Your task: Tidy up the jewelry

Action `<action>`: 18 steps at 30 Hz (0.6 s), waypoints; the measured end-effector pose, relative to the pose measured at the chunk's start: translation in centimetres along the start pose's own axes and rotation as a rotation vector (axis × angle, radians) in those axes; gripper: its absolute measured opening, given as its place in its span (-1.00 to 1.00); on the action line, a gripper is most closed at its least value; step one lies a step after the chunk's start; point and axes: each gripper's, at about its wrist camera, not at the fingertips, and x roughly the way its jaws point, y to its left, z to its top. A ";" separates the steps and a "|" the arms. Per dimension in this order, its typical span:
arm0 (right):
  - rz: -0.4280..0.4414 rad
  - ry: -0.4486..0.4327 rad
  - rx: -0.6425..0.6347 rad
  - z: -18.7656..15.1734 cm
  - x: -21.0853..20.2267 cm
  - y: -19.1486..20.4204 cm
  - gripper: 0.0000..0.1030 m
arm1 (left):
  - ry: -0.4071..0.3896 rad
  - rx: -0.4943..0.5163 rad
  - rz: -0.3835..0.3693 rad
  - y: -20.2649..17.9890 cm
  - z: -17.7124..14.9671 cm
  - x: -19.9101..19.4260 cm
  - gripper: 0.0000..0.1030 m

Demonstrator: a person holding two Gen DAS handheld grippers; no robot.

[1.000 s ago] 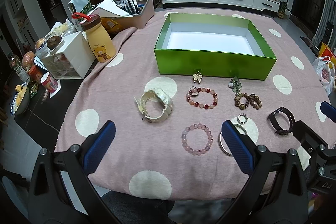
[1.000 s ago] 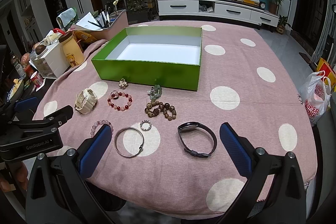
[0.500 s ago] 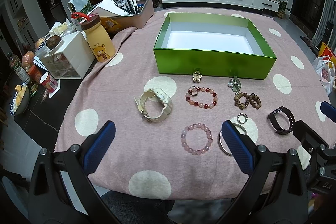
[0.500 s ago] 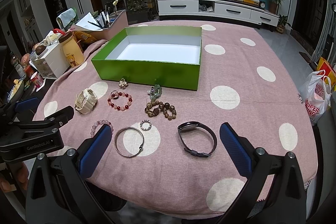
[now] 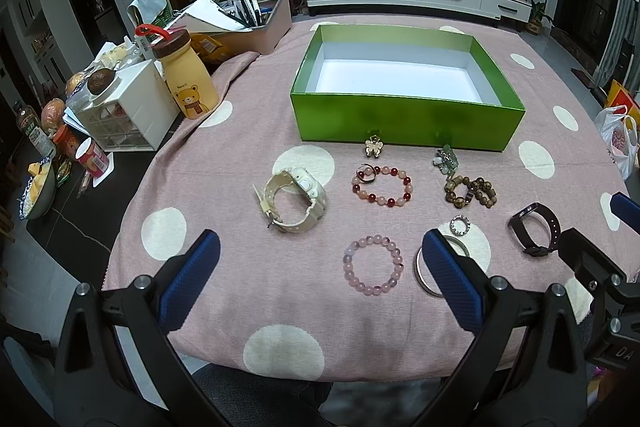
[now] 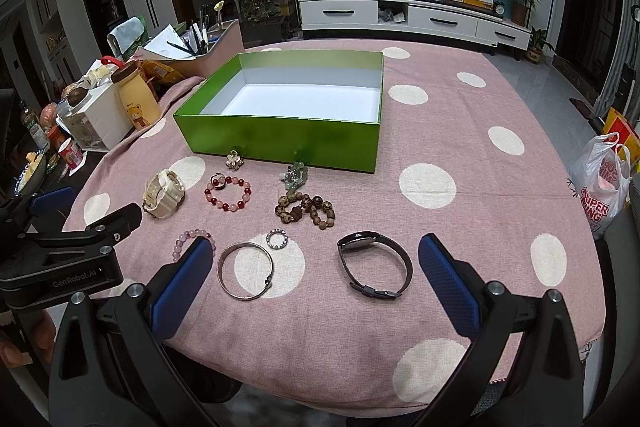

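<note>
Jewelry [image 5: 380, 187] loose before green box [image 5: 404, 119] | bottle [image 5: 188, 79] left | both tongs [image 5: 320, 279] [image 6: 312, 279] wide apart, empty

The right hand-held gripper [image 6: 314, 281] hangs wide open above a black wristband [image 6: 375, 269] and silver bangle [image 6: 245, 270].

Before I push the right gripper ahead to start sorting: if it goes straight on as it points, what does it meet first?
Most likely the black wristband, lying just ahead between the open fingers of the right gripper; the silver bangle lies left of centre. Depth is uncertain.
</note>
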 end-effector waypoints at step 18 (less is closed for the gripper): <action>0.025 -0.052 0.075 0.5 -0.5 -4.0 0.97 | 0.043 -0.108 -0.060 2.7 -0.2 2.5 0.96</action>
